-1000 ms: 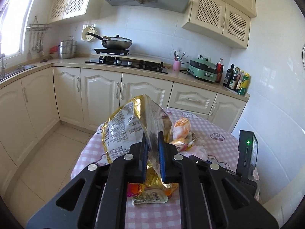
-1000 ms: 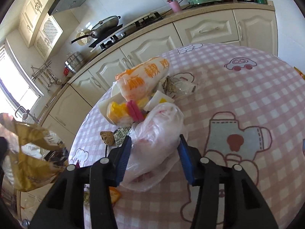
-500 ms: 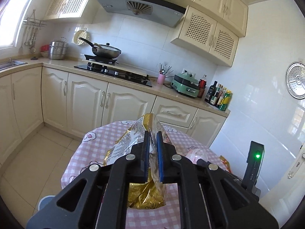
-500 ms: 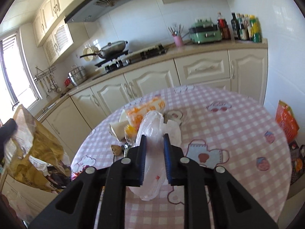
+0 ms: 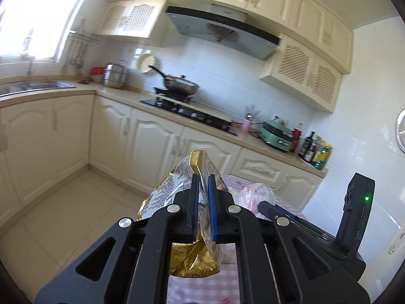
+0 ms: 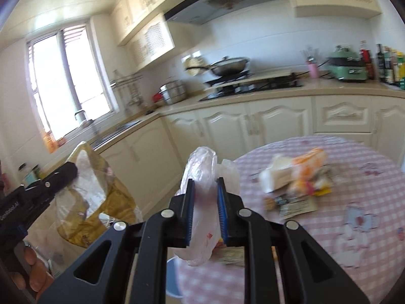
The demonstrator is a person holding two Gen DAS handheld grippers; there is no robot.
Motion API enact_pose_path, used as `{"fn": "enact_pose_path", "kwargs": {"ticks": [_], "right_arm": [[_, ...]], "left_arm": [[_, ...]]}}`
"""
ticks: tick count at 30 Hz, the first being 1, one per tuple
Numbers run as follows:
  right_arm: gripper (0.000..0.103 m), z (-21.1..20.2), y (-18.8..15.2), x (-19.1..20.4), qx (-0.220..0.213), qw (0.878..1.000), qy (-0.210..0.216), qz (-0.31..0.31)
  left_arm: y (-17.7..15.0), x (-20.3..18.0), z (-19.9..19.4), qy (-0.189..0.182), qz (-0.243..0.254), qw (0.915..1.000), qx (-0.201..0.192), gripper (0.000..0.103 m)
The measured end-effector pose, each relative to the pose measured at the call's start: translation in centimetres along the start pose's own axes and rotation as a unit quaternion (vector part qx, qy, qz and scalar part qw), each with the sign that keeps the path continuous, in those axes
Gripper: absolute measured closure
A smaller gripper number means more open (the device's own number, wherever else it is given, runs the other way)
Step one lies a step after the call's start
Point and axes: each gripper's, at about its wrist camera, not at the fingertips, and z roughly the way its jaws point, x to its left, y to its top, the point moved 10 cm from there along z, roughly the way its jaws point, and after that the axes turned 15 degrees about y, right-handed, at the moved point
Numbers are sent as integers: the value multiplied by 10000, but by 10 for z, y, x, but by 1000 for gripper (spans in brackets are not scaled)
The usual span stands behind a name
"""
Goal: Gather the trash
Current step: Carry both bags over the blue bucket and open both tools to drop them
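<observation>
My left gripper is shut on the top edge of a crumpled gold snack bag, which hangs off the table's edge. My right gripper is shut on a thin clear plastic bag that droops below the pads. The right wrist view also shows the left gripper at the left with the gold bag open beneath it. More trash lies in a pile on the pink checked table: an orange packet, a white wrapper and small printed wrappers.
Cream cabinets and a counter run along the far wall, with a stove and wok, a sink and bottles. Tiled floor lies left of the table. A hand grips the left tool. Something blue sits below the table edge.
The right jaws closed on the plastic bag and lifted it off the table. Both grippers rose and pulled back toward the table's left edge, with the gold bag still held.
</observation>
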Motion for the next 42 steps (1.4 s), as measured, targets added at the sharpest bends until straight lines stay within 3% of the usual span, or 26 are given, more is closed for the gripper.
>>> {"fn": "enact_pose_path", "kwargs": {"ticks": [4, 10, 15, 18, 22, 25, 35, 42], "right_arm": [[86, 58, -27, 47, 491, 9977, 430, -155], [86, 157, -91, 93, 1401, 9867, 789, -245], [86, 228, -147, 105, 2070, 9746, 786, -330], [81, 269, -175, 109, 2361, 9679, 802, -302], [78, 302, -201, 101, 2654, 9613, 693, -272], [65, 314, -211, 94, 2800, 9577, 600, -295], [56, 295, -201, 76, 2501, 9662, 146, -613], [50, 284, -173, 70, 2151, 9736, 27, -767]], "left_arm": [[-9, 59, 13, 553, -194, 9981, 201, 97], [-46, 151, 51, 1264, -588, 9872, 777, 97], [-84, 203, 91, 1608, -838, 9747, 1304, 97], [-107, 230, 110, 1754, -928, 9674, 1573, 97], [-129, 250, 130, 1840, -977, 9606, 1840, 97], [-141, 258, 140, 1849, -1004, 9570, 1995, 100], [-165, 255, 165, 1722, -952, 9530, 2304, 100], [-154, 242, 174, 1675, -837, 9561, 2256, 100]]}}
